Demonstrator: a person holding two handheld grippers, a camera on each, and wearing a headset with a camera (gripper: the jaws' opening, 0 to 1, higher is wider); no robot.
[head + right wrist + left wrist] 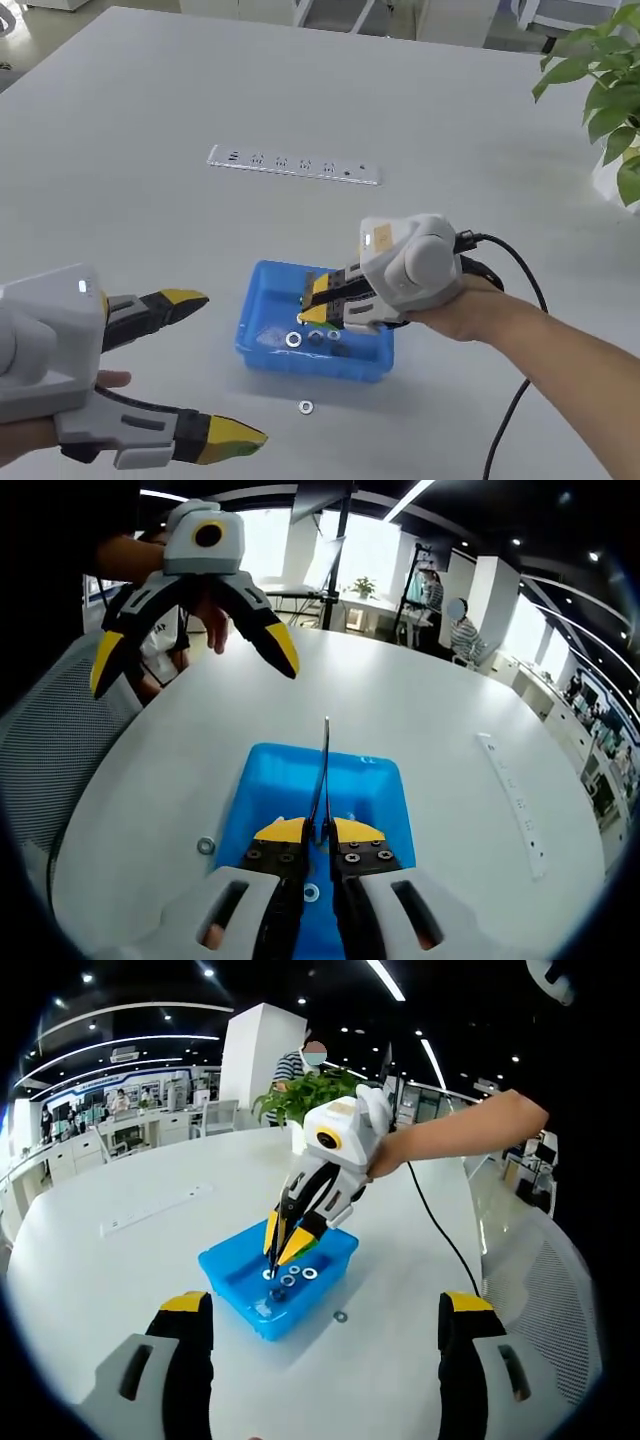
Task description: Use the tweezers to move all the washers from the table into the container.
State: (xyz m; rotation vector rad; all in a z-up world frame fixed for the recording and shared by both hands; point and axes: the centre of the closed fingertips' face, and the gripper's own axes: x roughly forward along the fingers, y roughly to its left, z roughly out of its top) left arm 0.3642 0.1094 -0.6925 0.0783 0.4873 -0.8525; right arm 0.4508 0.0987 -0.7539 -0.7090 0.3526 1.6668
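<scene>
The blue container [262, 352] sits on the white table with 3 washers [293, 340] lying inside it. One more washer [306, 406] lies on the table just in front of the container. My right gripper [318, 300] hangs over the container, shut on thin dark tweezers [324, 770] that point down into it [375, 790]. In the left gripper view the tweezers' tip [271, 1268] is down by the washers [289, 1280] in the container [230, 1270]. My left gripper [215, 368] is held open to the container's left, nothing between its jaws.
A white power strip [295, 165] lies further back on the table. A green potted plant [605, 95] stands at the table's far right. A black cable [520, 290] trails from the right gripper along the person's arm. The loose washer [340, 1316] lies between the container and the left gripper.
</scene>
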